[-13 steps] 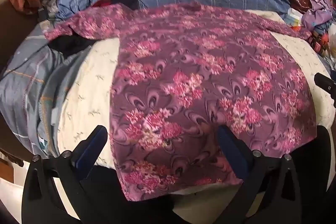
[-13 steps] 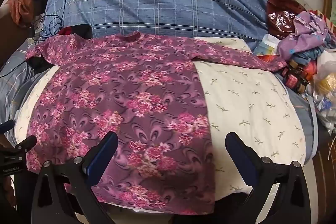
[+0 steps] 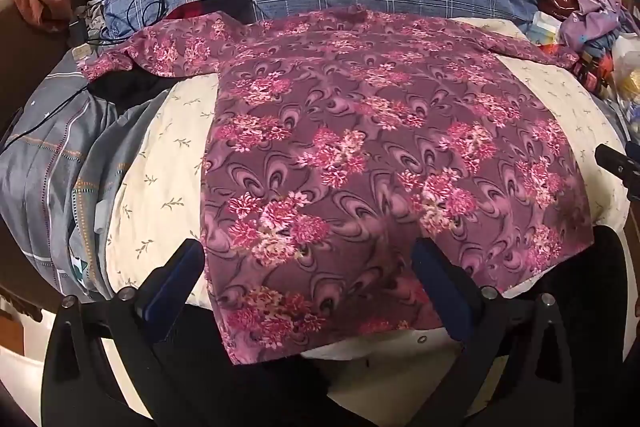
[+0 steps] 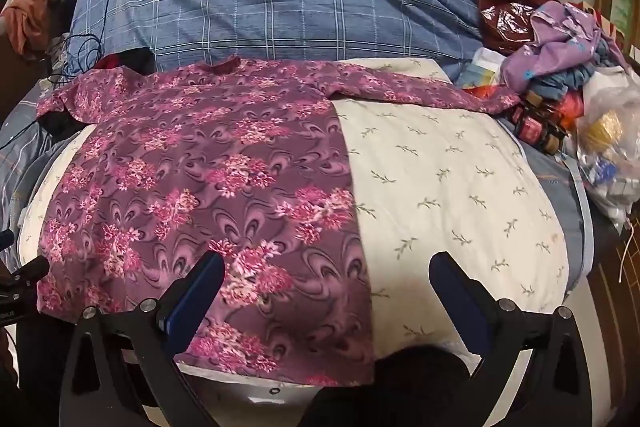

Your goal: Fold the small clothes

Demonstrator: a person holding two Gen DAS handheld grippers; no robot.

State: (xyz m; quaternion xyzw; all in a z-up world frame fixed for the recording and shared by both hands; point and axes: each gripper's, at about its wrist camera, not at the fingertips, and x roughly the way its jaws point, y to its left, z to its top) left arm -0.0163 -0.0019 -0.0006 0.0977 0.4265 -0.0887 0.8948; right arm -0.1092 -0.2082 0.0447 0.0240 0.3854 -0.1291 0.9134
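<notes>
While spread flat: floral top, light, limp; hold hem corners at bed near edge
My grippers: left gripper, right gripper wide, empty

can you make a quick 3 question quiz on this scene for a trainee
1. True or false: the floral shirt is already folded in half.
2. What does the shirt lie on? A) cream pillow B) bare floor C) chair
3. Fill in: both the left gripper and the right gripper are ____.

Key: 1 false, it lies spread flat with sleeves out. 2 A. 3 open, holding nothing.
</notes>
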